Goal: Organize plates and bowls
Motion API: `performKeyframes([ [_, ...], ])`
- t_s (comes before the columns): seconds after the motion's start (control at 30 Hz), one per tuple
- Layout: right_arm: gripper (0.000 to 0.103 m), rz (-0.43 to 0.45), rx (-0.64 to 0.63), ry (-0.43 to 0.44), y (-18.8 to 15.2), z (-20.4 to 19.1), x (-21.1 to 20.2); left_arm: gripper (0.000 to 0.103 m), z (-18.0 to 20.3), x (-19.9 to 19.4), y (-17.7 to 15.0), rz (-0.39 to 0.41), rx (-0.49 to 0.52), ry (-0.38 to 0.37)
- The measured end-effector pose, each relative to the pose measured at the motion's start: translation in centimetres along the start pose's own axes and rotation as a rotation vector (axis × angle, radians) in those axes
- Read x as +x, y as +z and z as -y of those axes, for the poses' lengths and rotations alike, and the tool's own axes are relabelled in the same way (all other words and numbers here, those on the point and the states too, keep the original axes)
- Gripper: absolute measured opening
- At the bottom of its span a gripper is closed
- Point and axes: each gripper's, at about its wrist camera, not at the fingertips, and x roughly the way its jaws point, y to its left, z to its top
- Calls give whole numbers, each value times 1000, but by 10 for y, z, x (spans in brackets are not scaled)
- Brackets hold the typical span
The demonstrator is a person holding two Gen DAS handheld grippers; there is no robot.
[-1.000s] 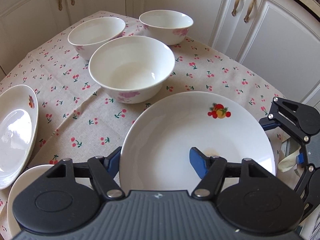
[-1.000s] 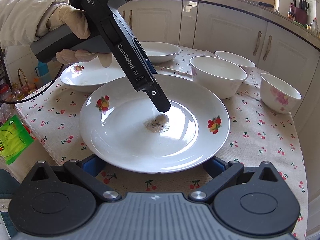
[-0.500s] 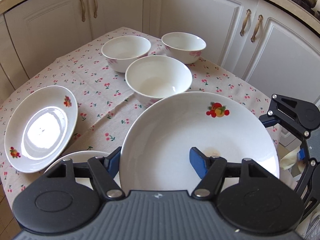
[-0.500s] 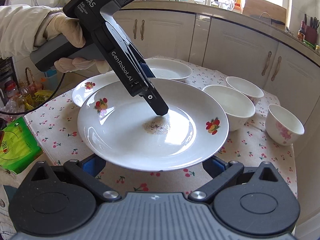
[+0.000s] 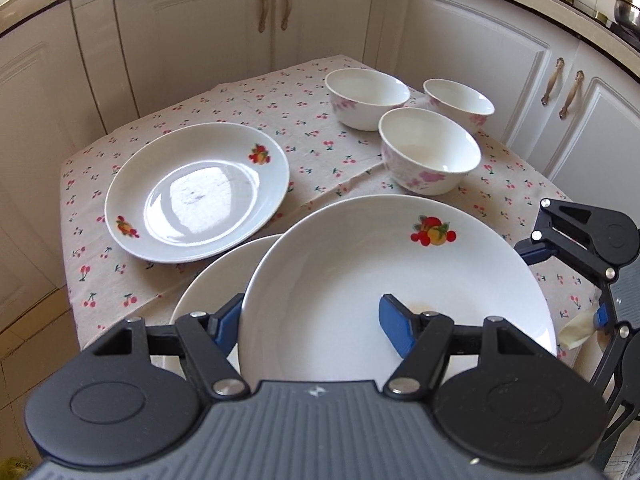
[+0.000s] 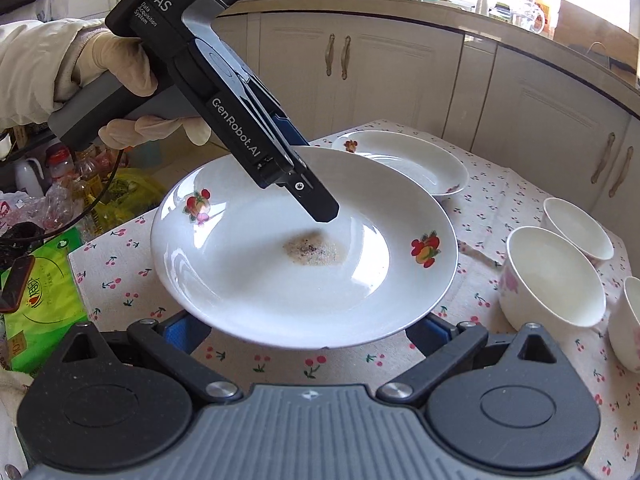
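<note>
My left gripper point(image 5: 316, 320) is shut on the rim of a white fruit-print plate point(image 5: 400, 280) and holds it lifted above the table. The same plate point(image 6: 260, 280) fills the right wrist view, with a brown stain at its centre; the left gripper point(image 6: 320, 208) clamps its far edge. A second plate point(image 5: 196, 192) lies on the cloth at the left, and a third point(image 5: 208, 280) sits partly under the held one. Three white bowls point(image 5: 430, 150) stand at the back right. My right gripper point(image 6: 304, 330) is open below the held plate's near edge.
The table has a cherry-print cloth point(image 5: 312, 120) and white cabinets point(image 5: 240, 20) around it. The right gripper point(image 5: 580, 240) shows at the right edge of the left wrist view. A green packet point(image 6: 40, 300) and bags lie on the floor at the left.
The held plate has risen and swung left with my left gripper. The plates on the cloth have come into fuller view. The right gripper stays open below the plate.
</note>
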Motion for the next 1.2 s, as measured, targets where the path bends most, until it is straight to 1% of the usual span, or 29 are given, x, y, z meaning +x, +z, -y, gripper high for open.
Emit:
performKeyframes([
  [0.27, 103, -52, -21, 20, 16, -6, 28, 70, -28, 10, -14, -7, -60, -6],
  [0.53, 103, -78, -20, 9, 19, -7, 35, 70, -38, 20, -18, -11, -76, -21],
  [0.7, 103, -90, -22, 4, 21, -8, 37, 70, -41, 20, -18, -4, -81, -32],
  [1.07, 103, -84, -32, -17, 22, -10, 33, 71, -40, 12, -16, 15, -72, 5],
  [1.2, 103, -76, -35, -25, 21, -11, 30, 74, -39, 11, -18, 25, -66, 19],
])
